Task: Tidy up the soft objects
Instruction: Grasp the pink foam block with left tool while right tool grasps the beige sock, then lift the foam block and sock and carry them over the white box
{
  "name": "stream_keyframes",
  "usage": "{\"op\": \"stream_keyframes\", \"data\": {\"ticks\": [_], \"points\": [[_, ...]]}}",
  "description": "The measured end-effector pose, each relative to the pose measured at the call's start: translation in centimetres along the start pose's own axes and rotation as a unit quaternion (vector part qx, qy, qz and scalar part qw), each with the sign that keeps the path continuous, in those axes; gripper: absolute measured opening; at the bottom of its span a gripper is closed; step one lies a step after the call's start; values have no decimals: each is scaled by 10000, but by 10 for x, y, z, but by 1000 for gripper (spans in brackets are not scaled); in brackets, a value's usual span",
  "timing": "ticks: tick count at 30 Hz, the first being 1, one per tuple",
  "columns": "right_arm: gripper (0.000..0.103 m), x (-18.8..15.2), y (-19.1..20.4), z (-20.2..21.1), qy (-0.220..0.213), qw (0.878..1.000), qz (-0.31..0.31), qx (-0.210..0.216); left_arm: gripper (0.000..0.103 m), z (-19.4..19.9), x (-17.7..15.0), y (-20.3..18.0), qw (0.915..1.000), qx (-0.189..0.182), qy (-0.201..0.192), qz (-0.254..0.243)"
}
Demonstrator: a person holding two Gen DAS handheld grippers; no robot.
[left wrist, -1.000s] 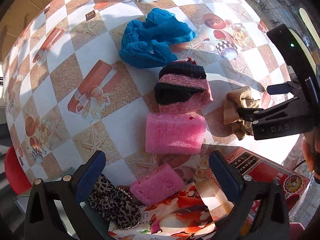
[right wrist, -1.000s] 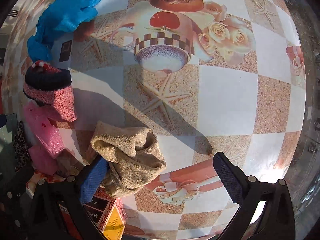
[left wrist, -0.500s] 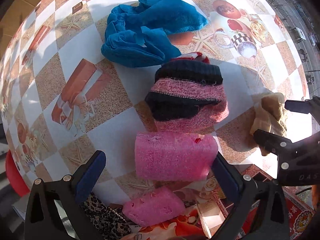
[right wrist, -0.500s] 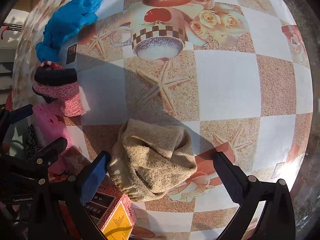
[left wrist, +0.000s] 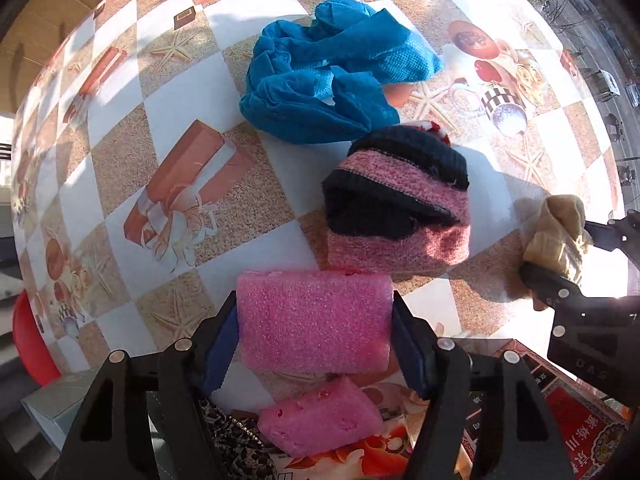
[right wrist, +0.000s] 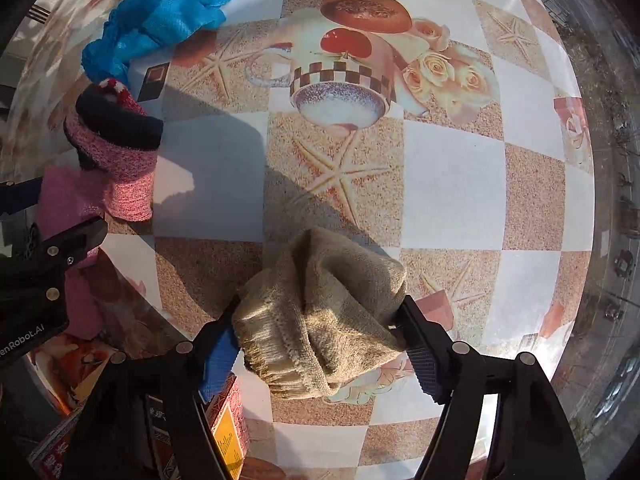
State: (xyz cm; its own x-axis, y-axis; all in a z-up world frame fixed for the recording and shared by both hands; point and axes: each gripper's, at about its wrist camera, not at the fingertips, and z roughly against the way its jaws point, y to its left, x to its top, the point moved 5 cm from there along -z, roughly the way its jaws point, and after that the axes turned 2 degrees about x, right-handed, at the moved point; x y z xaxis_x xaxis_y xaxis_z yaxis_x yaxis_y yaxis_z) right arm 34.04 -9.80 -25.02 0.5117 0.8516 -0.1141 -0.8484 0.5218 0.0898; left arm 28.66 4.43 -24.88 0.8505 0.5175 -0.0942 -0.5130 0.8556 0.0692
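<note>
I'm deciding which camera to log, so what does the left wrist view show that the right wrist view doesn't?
Only the left wrist view: the smaller pink foam piece and leopard-print fabric.
Only the right wrist view: the yellow-labelled box.
Both: the blue cloth, the pink-and-black knit hat, the left gripper just closed on the pink foam block, and the right gripper just closed on the beige knit piece.

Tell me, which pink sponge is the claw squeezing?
The bigger pink sponge, lying on the table next to the striped hat. The left gripper pinches its two ends. The smaller sponge sits nearer the camera, untouched.
</note>
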Motion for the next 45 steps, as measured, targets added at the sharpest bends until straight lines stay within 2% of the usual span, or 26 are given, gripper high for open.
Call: {"op": "stream_keyframes", "data": {"ticks": [1,7,10,12,13,15,17,20,24,30,38,45], "points": [[40,1,2,4,-59,10000,31,54,73,5,-5,7,10000,4,-54,24],[40,9,-1,40,-413,9958,-385,720,73,44,-17,21,9987,16,-436,248],[40,14,-13,67,-607,9925,-576,893,73,71,-29,23,9969,30,-733,287],[40,15,-15,85,-726,9895,-697,1037,73,87,-52,26,9952,33,-927,326],[40,10,-14,88,-793,9881,-739,1093,73,89,-74,32,9942,25,-1010,358],[40,5,-9,104,-918,9857,-774,1183,73,101,-87,35,9927,-9,-1134,421],[40,-11,-1,116,-1050,9836,-767,1250,73,126,-125,39,9907,-22,-1275,477],[40,-19,12,137,-1204,9800,-720,1409,73,143,-148,49,9877,-26,-1464,545],[40,-33,53,161,-1374,9762,-522,1594,73,159,-178,63,9850,38,-1622,595],[40,-46,136,191,-1493,9720,116,1809,73,173,-231,94,9801,139,-1777,876],[40,-62,253,181,-1185,9669,1062,1994,73,177,-307,140,9711,441,-1816,1484],[40,-73,316,181,-1076,9598,1752,1913,73,167,-351,163,9622,523,-1725,2041]]}}
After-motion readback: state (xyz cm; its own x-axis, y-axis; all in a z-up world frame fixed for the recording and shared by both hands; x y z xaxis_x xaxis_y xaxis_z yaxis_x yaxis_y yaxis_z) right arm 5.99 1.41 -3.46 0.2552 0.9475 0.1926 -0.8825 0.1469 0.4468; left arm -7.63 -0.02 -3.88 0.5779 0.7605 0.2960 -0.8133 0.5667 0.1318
